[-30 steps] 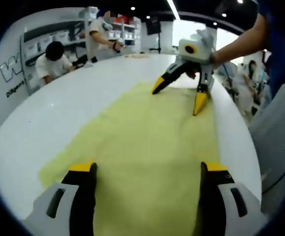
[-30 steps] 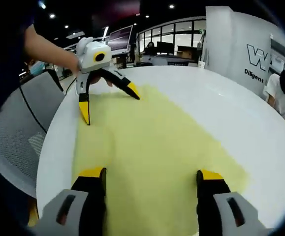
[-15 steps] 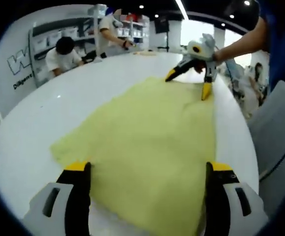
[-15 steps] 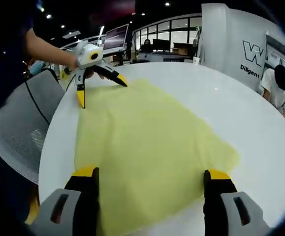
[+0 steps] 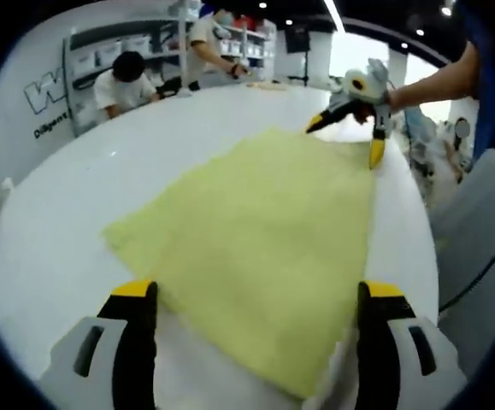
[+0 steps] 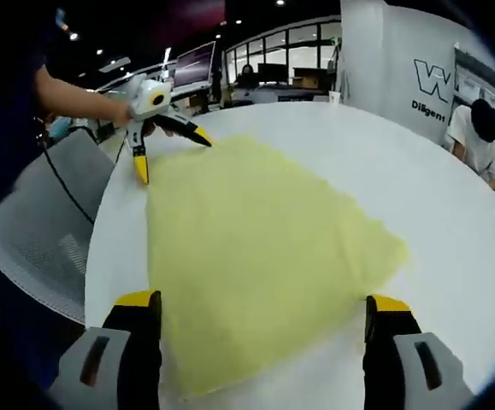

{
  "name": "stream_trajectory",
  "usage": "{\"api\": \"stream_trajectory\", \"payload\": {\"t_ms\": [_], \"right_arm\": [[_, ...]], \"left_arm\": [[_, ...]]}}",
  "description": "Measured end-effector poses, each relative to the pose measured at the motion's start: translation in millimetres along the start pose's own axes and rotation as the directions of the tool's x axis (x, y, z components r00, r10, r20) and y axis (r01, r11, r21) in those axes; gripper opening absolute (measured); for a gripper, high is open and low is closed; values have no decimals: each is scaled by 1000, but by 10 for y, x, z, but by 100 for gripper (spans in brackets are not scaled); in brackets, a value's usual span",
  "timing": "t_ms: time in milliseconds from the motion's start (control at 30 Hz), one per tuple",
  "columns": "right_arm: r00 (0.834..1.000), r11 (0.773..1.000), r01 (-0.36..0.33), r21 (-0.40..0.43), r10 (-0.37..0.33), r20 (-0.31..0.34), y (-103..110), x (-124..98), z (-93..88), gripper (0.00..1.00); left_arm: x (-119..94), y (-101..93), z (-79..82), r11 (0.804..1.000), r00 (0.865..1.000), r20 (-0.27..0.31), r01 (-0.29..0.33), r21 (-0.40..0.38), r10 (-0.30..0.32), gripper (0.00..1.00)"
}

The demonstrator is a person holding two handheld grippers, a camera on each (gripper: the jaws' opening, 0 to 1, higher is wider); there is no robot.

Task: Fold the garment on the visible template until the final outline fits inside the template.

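**Yellow cloth lying flat on the round white desk**

The yellow cloth [image 5: 264, 239] lies spread out flat on the white desk [image 5: 76, 222]. It fills the middle of the desk, and one long edge runs close to the desk's edge next to a grey chair [image 6: 33, 248]. A corner of the cloth sticks out to the side toward the bare part of the desk.

The left gripper [image 5: 251, 299] is at one end of the cloth. Its fingers [image 5: 136, 312] are wide open and hold nothing. The near edge of the cloth sits between them.

The right gripper [image 6: 264, 312] is at the other end. Its fingers [image 6: 140, 320] are wide open too, and they hold nothing. The cloth edge lies between them as well.

Each gripper can be seen from the other one, far across the cloth, held in a person's hand [image 6: 149, 128].

Far back, people [image 5: 127, 81] bend over by shelves near a white wall with letters on it.
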State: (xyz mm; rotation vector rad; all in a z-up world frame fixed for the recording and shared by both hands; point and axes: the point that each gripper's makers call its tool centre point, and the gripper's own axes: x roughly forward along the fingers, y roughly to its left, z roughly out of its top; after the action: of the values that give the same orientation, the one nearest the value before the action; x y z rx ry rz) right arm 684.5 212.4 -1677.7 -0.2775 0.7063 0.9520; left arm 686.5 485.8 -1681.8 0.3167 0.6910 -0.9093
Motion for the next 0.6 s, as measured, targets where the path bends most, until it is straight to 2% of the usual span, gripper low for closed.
{"api": "stream_trajectory", "payload": {"t_ms": [67,167,300,367,500,533,600], "right_arm": [[998,999,43,21,-44,36,-23,-122,36,100],[996,997,65,42,-68,60,6,-246,58,100],[987,986,105,129,-119,104,129,-480,123,100],[980,982,132,134,-150,131,184,-575,148,100],[969,975,144,168,-174,175,242,-651,207,100],[962,972,154,178,-189,197,286,-702,246,100],[958,972,181,151,-209,197,409,-765,283,100]], "left_arm": [[-128,50,63,996,996,65,-54,-66,58,99],[-266,78,97,985,989,97,-93,-145,108,99],[-561,-28,235,958,970,178,-118,-260,168,99],[-687,-125,256,953,965,182,-136,-269,189,99],[-755,-148,255,949,956,196,-160,-273,218,99],[-896,-289,361,941,949,219,-154,-301,225,99],[-952,-409,462,933,933,283,-119,-340,221,99]]}}
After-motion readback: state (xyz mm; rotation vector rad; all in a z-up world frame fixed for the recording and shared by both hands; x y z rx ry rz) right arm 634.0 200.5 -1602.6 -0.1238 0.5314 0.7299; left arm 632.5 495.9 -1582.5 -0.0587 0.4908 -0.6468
